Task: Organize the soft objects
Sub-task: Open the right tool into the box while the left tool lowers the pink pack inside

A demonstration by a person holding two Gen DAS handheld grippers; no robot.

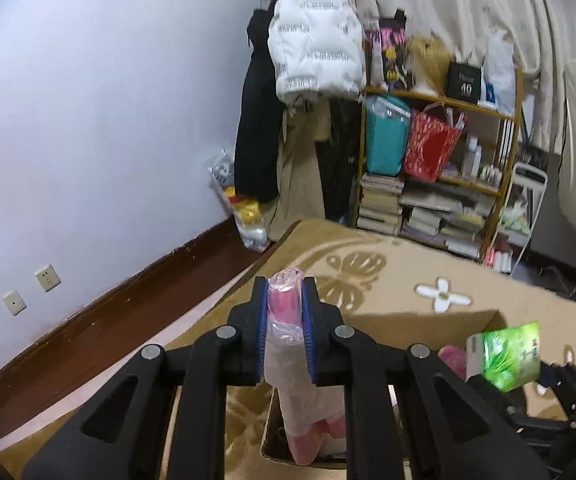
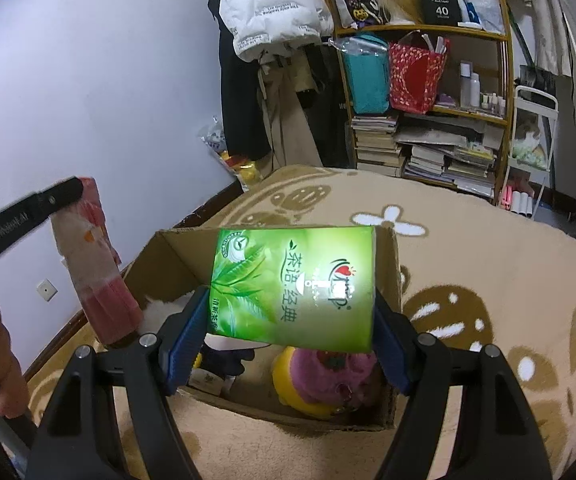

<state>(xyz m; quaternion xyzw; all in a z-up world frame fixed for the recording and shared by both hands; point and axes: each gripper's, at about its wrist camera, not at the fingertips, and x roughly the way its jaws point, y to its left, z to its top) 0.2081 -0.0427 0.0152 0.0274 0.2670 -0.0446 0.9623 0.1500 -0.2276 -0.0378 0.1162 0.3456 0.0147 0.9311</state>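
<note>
Your right gripper (image 2: pixel 288 344) clamps the green tissue pack (image 2: pixel 294 286) printed "茶语·经典" above the cardboard box (image 2: pixel 167 256); your left gripper (image 1: pixel 286 320) pinches a pink bagged bundle (image 1: pixel 285 344) narrowly.

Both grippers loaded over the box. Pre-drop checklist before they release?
1. Left gripper shut on the pink packet: ok.
2. Right gripper clamped on the green tissue pack, pads on both sides: ok.
3. Cardboard box open at the top: ok.
4. Green tissue pack above the box opening: ok, seen from the right wrist.
5. Pink packet above the box opening: cannot tell; the right wrist view shows it near the box's left edge.
6. Room left in the box: cannot tell; a plush toy and other items already lie inside.
</note>
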